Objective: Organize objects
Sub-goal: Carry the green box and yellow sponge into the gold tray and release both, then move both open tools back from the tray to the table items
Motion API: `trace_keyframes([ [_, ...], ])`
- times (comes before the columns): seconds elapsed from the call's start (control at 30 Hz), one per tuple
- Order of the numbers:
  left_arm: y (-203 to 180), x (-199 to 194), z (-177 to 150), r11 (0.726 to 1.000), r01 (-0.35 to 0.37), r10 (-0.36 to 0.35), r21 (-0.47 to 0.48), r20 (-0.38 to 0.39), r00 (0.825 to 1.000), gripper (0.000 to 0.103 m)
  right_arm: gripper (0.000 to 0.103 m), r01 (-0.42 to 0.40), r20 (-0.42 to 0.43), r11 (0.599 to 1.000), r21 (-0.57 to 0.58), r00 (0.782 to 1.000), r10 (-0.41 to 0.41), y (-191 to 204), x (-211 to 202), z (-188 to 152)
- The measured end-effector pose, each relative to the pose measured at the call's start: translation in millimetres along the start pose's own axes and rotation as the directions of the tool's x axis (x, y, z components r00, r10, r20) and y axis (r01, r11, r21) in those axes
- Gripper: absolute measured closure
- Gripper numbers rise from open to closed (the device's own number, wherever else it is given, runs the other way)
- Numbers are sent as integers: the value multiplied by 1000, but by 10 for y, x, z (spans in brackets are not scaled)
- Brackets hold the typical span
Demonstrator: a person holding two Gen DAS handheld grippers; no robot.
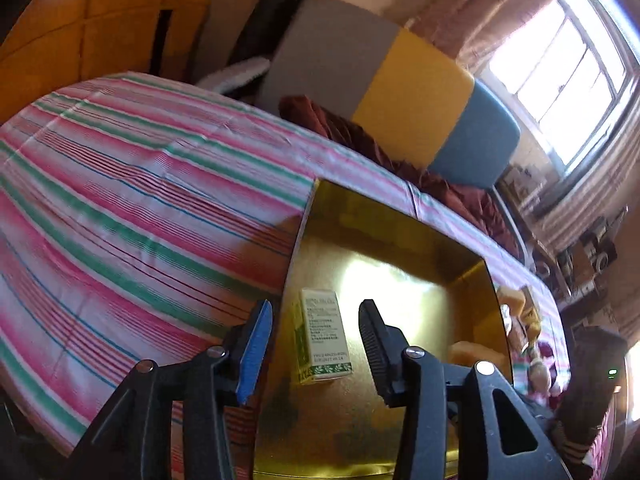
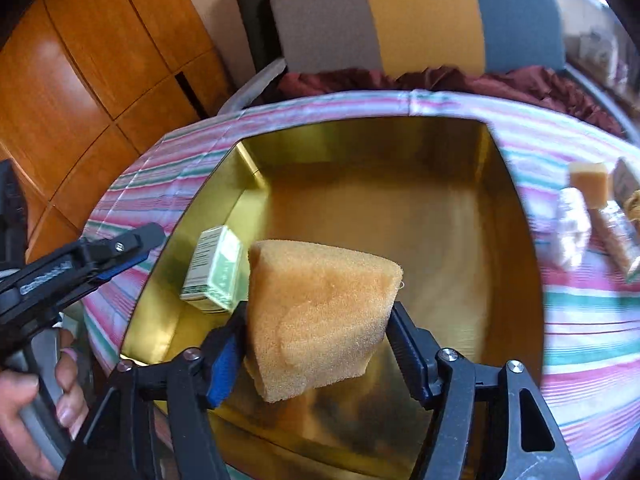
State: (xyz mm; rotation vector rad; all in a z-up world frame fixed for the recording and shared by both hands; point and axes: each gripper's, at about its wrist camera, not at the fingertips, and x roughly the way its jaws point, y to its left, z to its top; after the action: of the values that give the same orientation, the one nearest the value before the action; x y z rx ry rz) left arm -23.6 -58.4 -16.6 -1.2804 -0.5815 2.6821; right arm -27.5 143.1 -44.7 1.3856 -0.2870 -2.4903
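A shallow gold tin (image 1: 304,232) lies on the striped cloth. Inside it, near its left wall, rests a small green-and-white carton (image 1: 322,340). My left gripper (image 1: 316,308) hovers just above the carton with its jaws apart, and neither pad touches the carton. In the right wrist view the same carton (image 2: 214,268) sits in the tin (image 2: 360,140), and the left gripper (image 2: 120,248) hangs over the tin's left rim. My right gripper (image 2: 318,312) holds a tan sponge block (image 2: 320,312) in the air above the tin's floor, a pad pressing on each side.
More items lie on the striped cloth (image 2: 580,320) right of the tin: a second tan sponge (image 2: 590,184) and clear-wrapped packets (image 2: 572,224). A grey, yellow and blue cushion (image 2: 420,16) and maroon fabric (image 2: 500,80) lie behind. Wooden cabinets (image 2: 80,80) stand at left.
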Motion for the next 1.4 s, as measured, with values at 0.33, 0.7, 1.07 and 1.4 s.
trace_keyframes([
  [0.33,68,-133,-57,999,-40,42,-35,58,997,58,4,-67,37,998,12,997,66,156,-60,-34],
  [0.7,-410,-52,-291,995,23,-22,99,-3,1000,58,4,52,200,998,-28,979,-46,34,-624,1],
  [1.07,-988,-11,-642,964,129,-113,234,-81,990,58,4,178,261,973,146,942,-211,-853,-1099,-209],
  [1.4,-1280,-104,-869,935,179,-152,307,-110,982,58,4,299,210,910,288,907,-365,-1666,-1278,-504],
])
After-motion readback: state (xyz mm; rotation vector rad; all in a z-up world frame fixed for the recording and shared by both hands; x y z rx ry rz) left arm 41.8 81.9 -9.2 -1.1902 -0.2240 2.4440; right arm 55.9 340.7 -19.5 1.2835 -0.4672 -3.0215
